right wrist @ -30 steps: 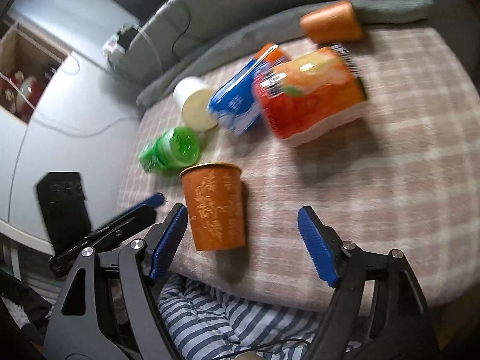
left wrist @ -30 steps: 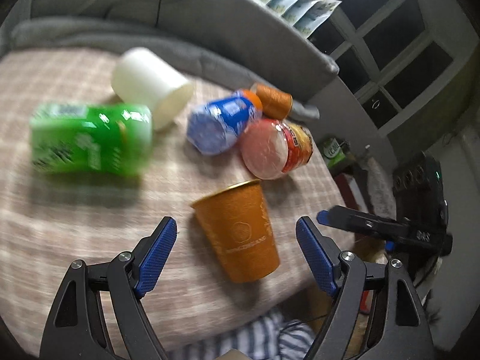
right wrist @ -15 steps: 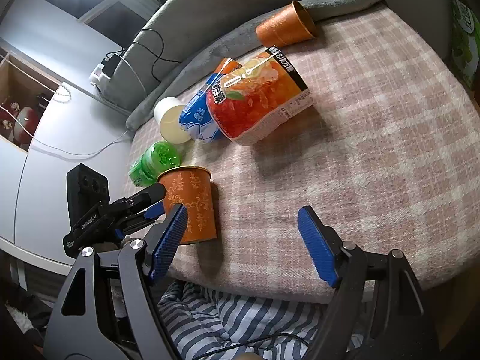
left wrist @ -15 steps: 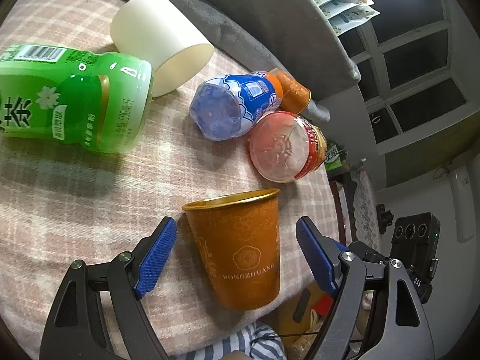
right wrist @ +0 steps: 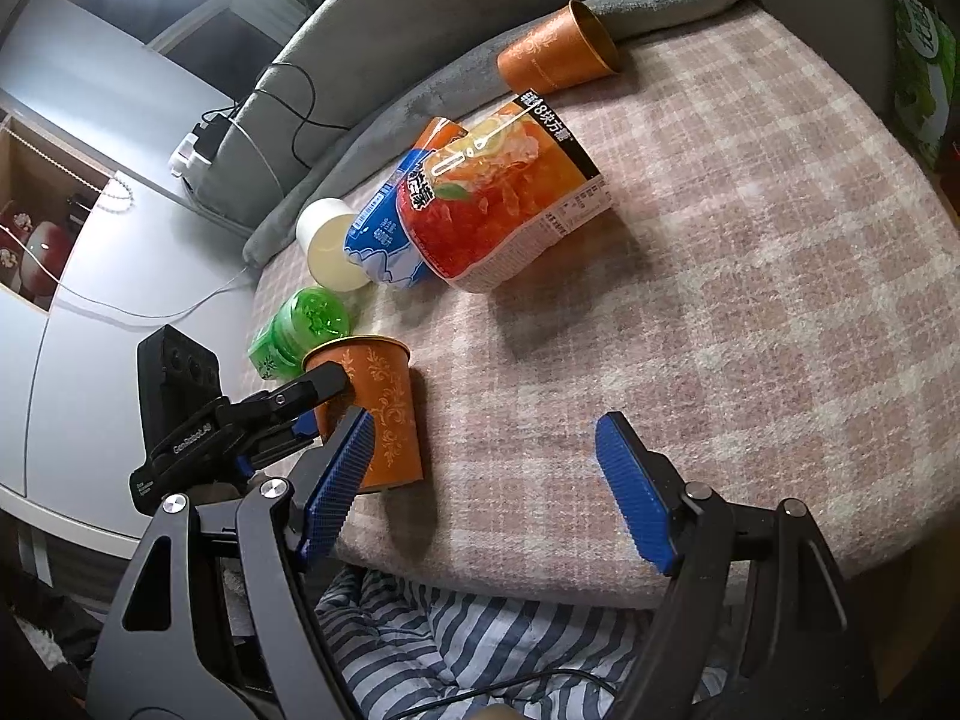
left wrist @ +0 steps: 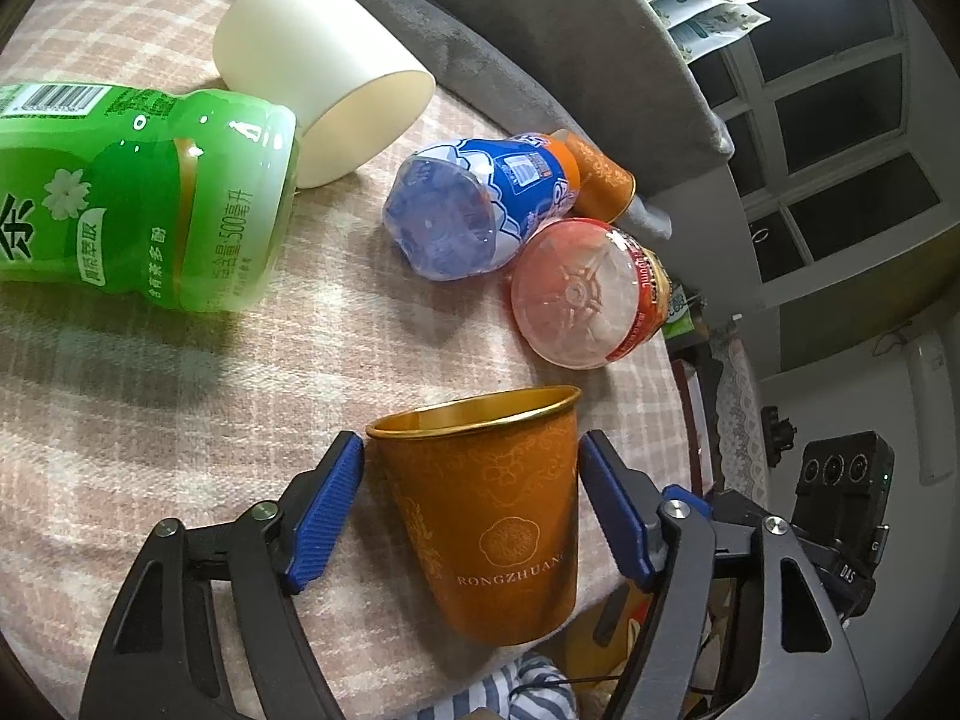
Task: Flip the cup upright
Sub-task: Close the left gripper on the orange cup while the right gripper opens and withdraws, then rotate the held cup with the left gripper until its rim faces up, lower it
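Upright orange cup (left wrist: pixel 498 510) stands between left tongs (left wrist: pixel 471 501).

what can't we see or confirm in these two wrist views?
- Left wrist: whether the pads actually touch the upright orange cup; gaps too thin.
- Left wrist: green bottle cap end, cut off by the frame.
- Right wrist: white cup partly behind the blue bottle.
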`<state>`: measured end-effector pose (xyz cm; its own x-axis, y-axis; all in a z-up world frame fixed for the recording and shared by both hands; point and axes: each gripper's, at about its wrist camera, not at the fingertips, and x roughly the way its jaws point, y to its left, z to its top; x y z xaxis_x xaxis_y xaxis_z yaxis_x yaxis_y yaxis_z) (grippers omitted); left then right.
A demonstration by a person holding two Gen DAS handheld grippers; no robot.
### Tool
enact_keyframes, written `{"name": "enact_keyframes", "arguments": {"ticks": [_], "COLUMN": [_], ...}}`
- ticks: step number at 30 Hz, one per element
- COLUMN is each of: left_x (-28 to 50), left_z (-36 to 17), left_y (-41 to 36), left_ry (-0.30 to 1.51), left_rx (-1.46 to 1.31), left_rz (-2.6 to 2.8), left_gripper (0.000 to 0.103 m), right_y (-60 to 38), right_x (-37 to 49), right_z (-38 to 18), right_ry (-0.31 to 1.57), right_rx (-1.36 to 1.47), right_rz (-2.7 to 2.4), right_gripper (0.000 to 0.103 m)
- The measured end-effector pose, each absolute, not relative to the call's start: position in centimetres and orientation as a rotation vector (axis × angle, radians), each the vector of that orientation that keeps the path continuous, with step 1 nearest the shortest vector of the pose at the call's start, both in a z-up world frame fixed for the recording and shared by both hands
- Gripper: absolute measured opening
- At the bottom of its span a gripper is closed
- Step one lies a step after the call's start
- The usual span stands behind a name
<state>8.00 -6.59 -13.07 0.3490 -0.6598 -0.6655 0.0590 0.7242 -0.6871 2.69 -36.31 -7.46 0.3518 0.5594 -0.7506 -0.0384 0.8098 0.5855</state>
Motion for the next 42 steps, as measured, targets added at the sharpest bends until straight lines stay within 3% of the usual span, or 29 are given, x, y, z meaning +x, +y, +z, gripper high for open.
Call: {"name": "enact_keyframes", "arguments": {"ticks": [17, 32, 42], "left_x": [6.2, 4.1, 3.8], "left_z": [-10.1, -7.2, -8.6], "left_y": [-7.3, -10.4, -11.3], "left_ry": [0.984, 0.702, 0.632], "left_rx": [-0.474, -0.159, -0.076], "left_rz": [-0.498, -0.414, -0.388], "left_gripper": [0.067, 0.067, 0.067], "right_y": [-36.2, -36.0, -35.9], "right_x": [2.6, 2.5, 2.3], "right_z": [-7.1, -7.0, -7.0], "right_ry": [1.141, 1.138, 1.132], "right_rx": [0.509, 0.511, 0.509], "right_rz": [0.394, 0.396, 0.403], "right_gripper": [0.079, 0.079, 0.079]}}
